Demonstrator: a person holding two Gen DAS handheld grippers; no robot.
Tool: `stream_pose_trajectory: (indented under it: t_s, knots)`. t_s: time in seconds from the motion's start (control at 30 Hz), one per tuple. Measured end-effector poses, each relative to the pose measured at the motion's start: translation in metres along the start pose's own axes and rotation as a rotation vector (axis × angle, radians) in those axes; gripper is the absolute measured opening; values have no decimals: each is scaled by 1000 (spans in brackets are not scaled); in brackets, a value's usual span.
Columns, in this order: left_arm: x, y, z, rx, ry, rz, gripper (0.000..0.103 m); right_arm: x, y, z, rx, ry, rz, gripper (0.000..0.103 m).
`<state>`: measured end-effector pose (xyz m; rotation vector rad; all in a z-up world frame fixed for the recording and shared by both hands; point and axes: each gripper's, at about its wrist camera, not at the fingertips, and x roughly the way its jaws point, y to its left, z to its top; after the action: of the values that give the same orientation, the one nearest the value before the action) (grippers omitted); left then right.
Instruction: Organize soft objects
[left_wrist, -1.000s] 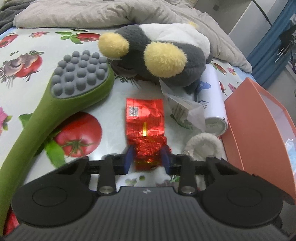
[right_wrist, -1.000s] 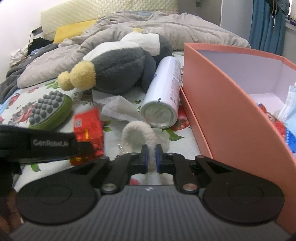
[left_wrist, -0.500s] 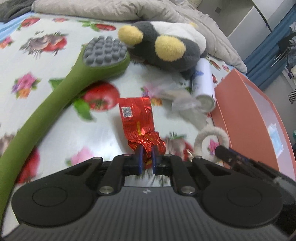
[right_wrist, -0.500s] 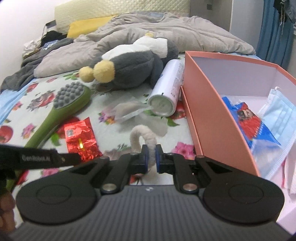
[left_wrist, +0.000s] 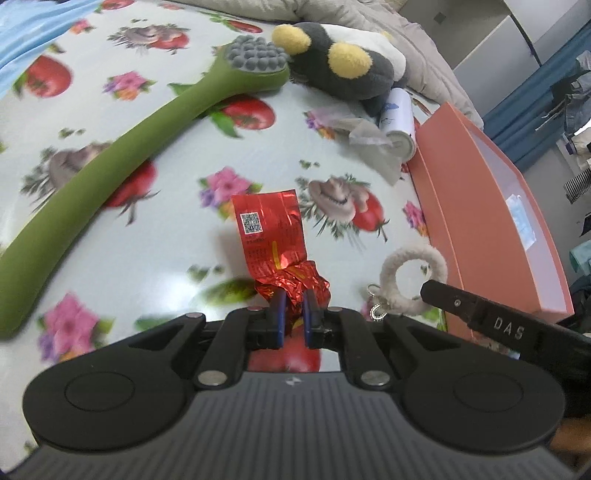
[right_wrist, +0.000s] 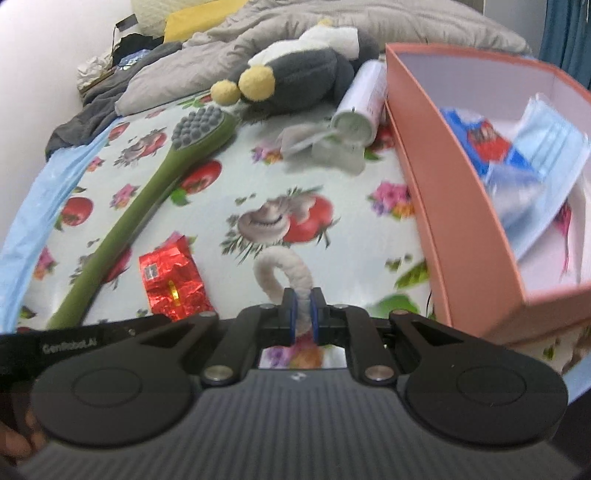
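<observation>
My left gripper (left_wrist: 293, 312) is shut on the crumpled end of a red foil packet (left_wrist: 271, 230), which hangs lifted above the flowered sheet. My right gripper (right_wrist: 302, 308) is shut on a white fluffy ring (right_wrist: 284, 271) with a small metal clasp, also raised off the bed. That ring (left_wrist: 413, 277) shows in the left wrist view beside the right gripper's black finger. The packet (right_wrist: 170, 282) shows low and left in the right wrist view. An orange open box (right_wrist: 461, 192) stands to the right, holding a blue face mask (right_wrist: 543, 166) and a blue-red packet (right_wrist: 480, 140).
A long green massage brush (left_wrist: 122, 162) lies diagonally on the left. A grey, white and yellow plush toy (left_wrist: 343, 70), a white spray can (left_wrist: 397, 118) and crumpled clear wrap (left_wrist: 373, 144) lie at the back. A grey duvet is heaped behind.
The left gripper closed on the red packet and lifted it away toward me. The right gripper lifted the white ring. Both views pulled back, and the box's inside came into the right view.
</observation>
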<state>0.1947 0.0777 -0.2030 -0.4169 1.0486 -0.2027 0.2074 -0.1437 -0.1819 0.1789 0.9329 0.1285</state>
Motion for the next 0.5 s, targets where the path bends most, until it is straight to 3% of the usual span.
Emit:
stream_pose_trajectory:
  t_s: [0.33, 0.43, 0.47, 0.5]
  knots:
    - [-32, 20, -21, -90, -29, 44, 12, 8, -9, -11, 0, 39, -3, 13]
    - [-32, 17, -22, -90, -25, 53, 31, 6, -12, -11, -8, 31, -10, 14]
    - [-32, 14, -22, -89, -26, 60, 44, 6, -13, -11, -9, 36, -8, 15]
    - [-33, 11, -23, -84, -31, 71, 50, 5, -15, -11, -10, 39, -8, 22]
